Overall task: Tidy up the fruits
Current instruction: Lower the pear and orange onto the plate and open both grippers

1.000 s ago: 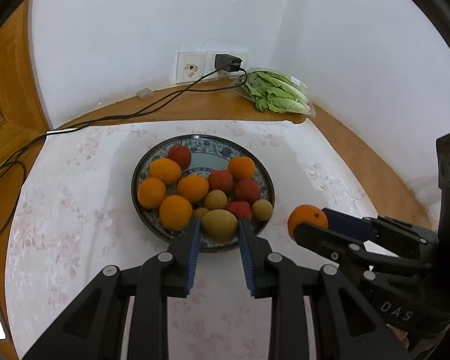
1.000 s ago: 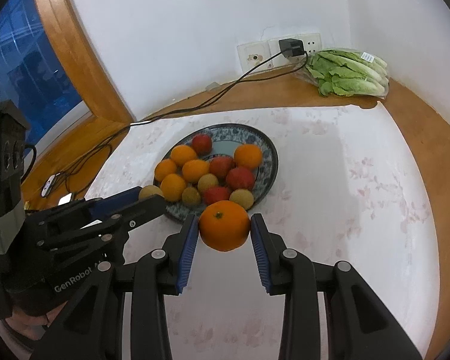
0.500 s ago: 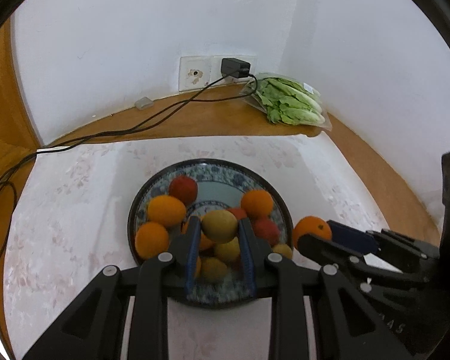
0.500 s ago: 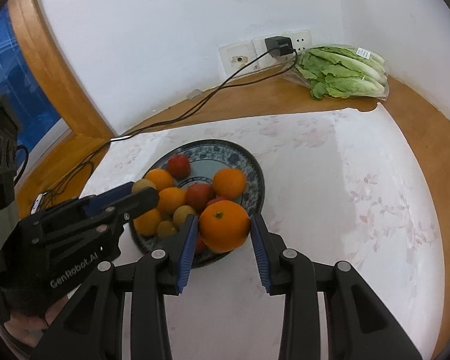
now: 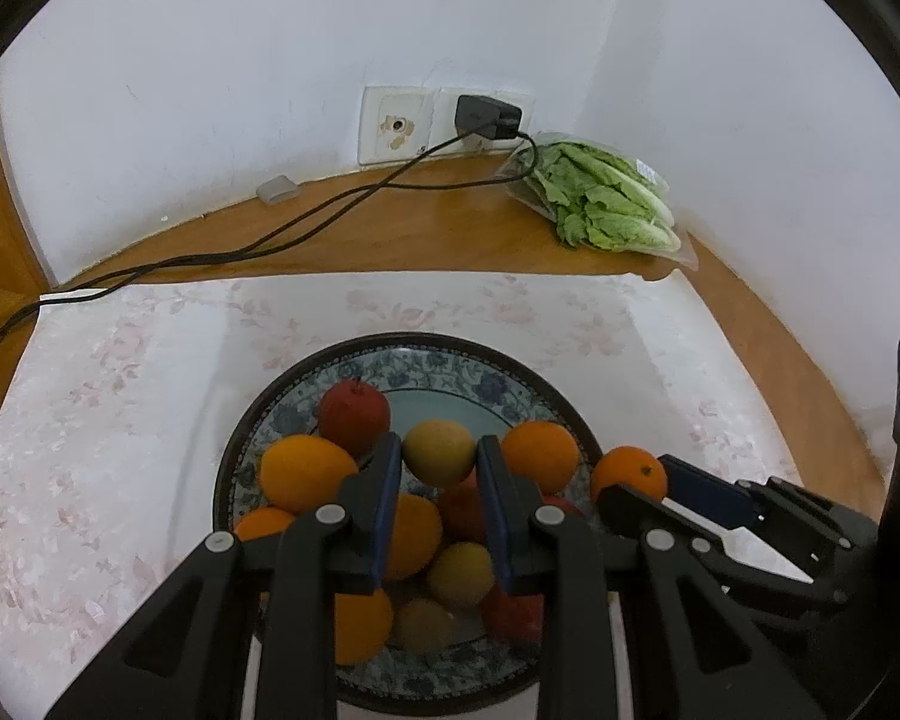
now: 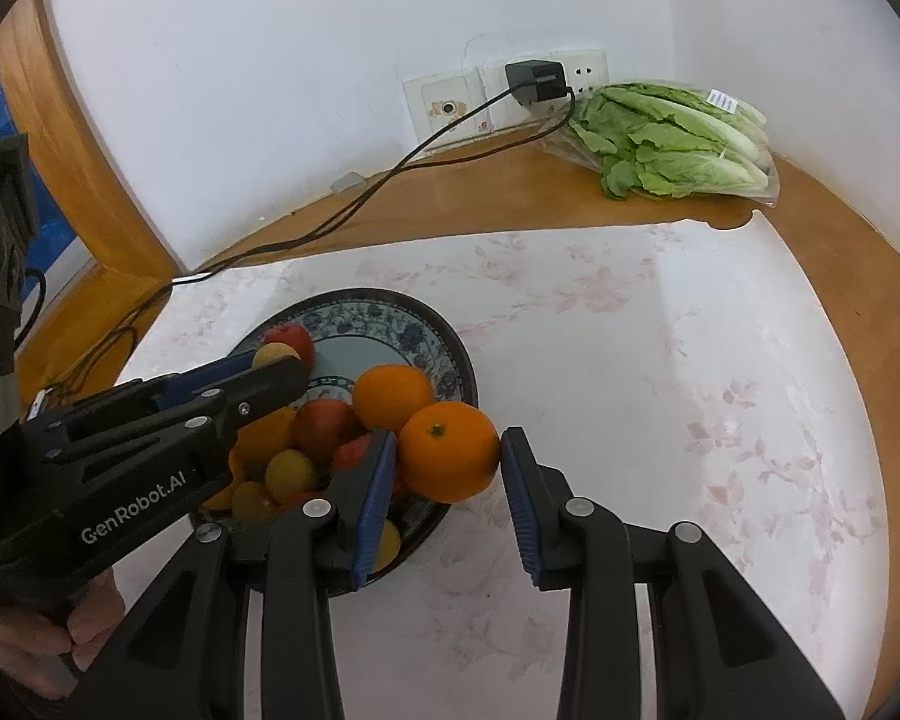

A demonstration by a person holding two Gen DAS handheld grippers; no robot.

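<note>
A blue-patterned plate on the white cloth holds several oranges, red fruits and small yellow fruits. My left gripper is shut on a yellow-green fruit and holds it above the middle of the plate; the fruit also shows in the right wrist view. My right gripper is shut on an orange and holds it over the plate's right rim. The orange also shows in the left wrist view.
A bag of lettuce lies on the wooden ledge at the back right. A black charger sits in the wall socket and its cable runs left along the ledge. The white floral cloth spreads right of the plate.
Both grippers have moved forward with their fruits. The left one now hangs over the plate's middle and the right one over its right rim.
</note>
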